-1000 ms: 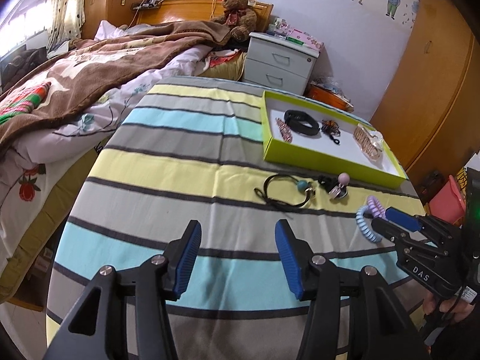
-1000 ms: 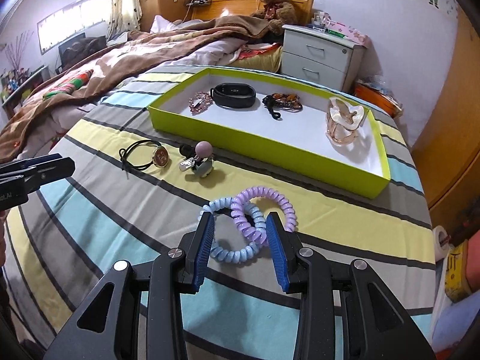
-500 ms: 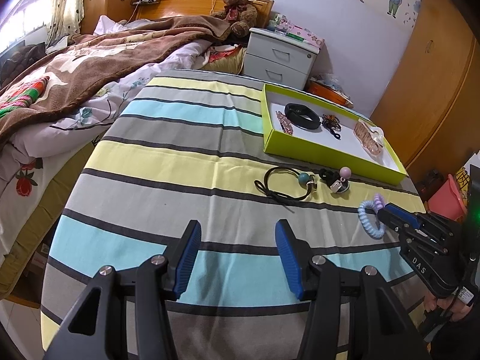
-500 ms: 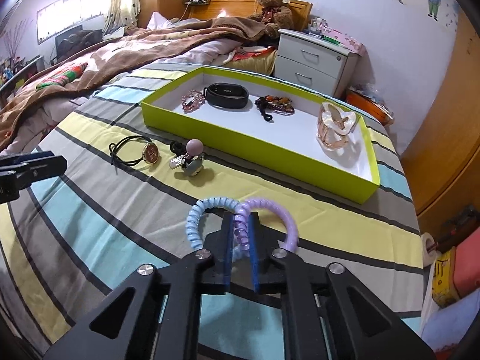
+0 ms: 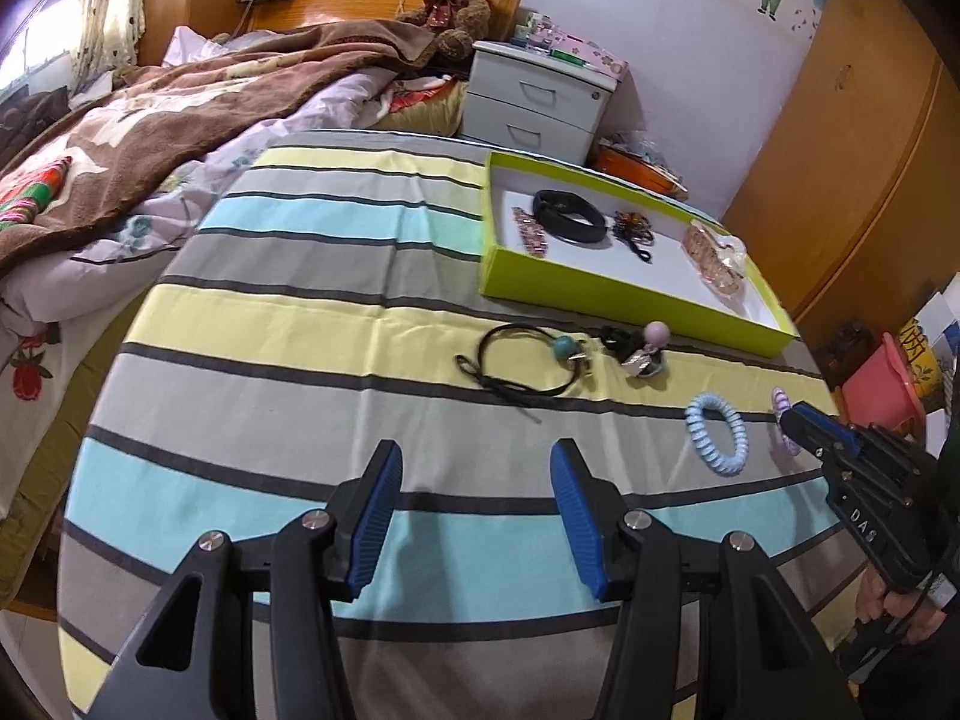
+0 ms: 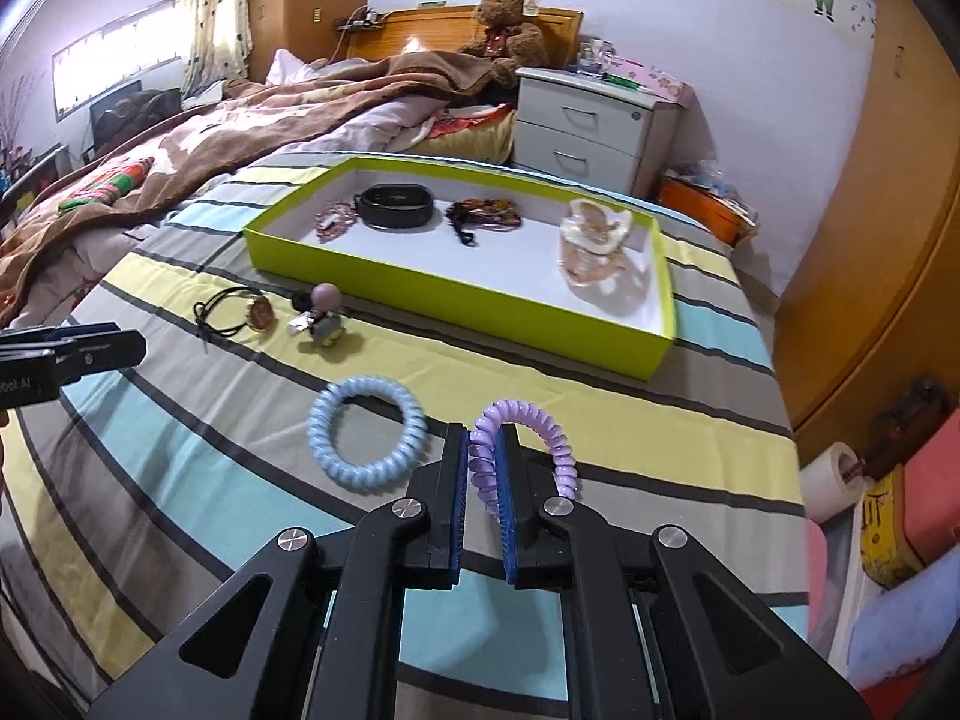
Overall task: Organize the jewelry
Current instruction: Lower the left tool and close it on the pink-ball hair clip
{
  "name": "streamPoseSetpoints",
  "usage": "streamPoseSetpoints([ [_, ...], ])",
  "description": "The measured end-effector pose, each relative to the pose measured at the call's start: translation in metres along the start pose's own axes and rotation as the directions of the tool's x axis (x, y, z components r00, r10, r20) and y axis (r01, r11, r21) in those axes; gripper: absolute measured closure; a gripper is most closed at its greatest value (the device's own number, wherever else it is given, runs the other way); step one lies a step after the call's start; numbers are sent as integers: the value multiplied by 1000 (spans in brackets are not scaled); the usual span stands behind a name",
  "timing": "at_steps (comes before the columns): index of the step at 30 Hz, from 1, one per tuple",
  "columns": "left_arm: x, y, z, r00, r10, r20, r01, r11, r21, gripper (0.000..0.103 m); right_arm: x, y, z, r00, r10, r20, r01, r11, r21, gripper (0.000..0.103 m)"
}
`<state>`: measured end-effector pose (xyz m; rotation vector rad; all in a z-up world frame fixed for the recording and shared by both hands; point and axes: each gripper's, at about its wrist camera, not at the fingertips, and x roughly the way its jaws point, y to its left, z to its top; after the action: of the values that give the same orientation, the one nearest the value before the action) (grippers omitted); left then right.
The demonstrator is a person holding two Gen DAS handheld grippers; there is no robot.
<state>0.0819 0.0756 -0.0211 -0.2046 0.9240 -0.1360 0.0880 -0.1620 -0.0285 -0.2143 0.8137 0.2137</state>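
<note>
Two handheld grippers work over a striped tabletop scattered with jewelry and hair ties.

Going left to right in the right wrist view: the left gripper [image 5: 471,507] stands wide with nothing in it, at nine o'clock; a blue coil tie [image 6: 366,441] lies flat near centre; just beside it, the right gripper [image 6: 483,471] is clamped on a purple coil tie [image 6: 540,432], which seems lifted, though that is hard to judge. A green tray [image 6: 456,291] holding bracelets sits at twelve o'clock.
</note>
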Motion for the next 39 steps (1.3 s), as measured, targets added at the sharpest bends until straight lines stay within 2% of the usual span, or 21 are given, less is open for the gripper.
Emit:
streamPoseSetpoints([
  [4, 6, -12, 8, 1000, -25, -12, 26, 1000, 17, 50, -4, -4, -2, 1000, -9, 8, 9, 1000, 7, 94],
  [13, 22, -65, 34, 996, -84, 3, 82, 983, 165, 50, -11, -15, -8, 1000, -1, 31, 0, 999, 43, 94],
  [19, 44, -86, 41, 997, -71, -28, 75, 973, 217, 49, -12, -22, -11, 999, 3, 33, -5, 999, 52, 94],
  [31, 65, -104, 40, 996, -58, -67, 73, 967, 243, 50, -12, -28, -15, 999, 27, 41, -30, 998, 62, 94],
  [37, 71, -107, 41, 998, -28, -64, 43, 969, 244, 59, -12, -30, -15, 999, 28, 45, -31, 997, 64, 94],
  [39, 73, -107, 41, 997, -20, -68, 36, 970, 242, 68, -12, -31, -15, 999, 30, 45, -33, 997, 64, 94],
])
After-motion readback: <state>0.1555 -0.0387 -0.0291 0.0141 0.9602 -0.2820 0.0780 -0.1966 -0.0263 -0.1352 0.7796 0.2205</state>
